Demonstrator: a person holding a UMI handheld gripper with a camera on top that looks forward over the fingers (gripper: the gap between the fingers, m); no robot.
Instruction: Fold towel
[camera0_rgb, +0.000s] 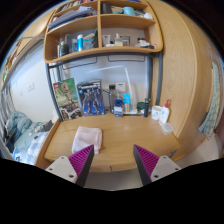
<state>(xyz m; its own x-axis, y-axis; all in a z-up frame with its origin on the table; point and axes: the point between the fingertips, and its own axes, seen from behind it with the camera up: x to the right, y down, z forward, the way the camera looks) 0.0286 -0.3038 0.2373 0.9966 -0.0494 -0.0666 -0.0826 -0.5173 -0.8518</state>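
One pink towel lies in a loose heap on the wooden desk, just ahead of the left finger and not between the two. The gripper is open, with nothing held, and its two purple pads stand well apart. Above the desk there are two shelves with many small things, too small to name. Several bottles stand at the back; their exact number is unclear.

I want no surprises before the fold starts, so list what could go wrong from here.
The towel lies ahead of the left finger, not between the open gripper's fingers, so a straight approach may miss it. It already looks bunched, so a pinch may catch several layers. The bottles behind it could be knocked by a wide sweep.
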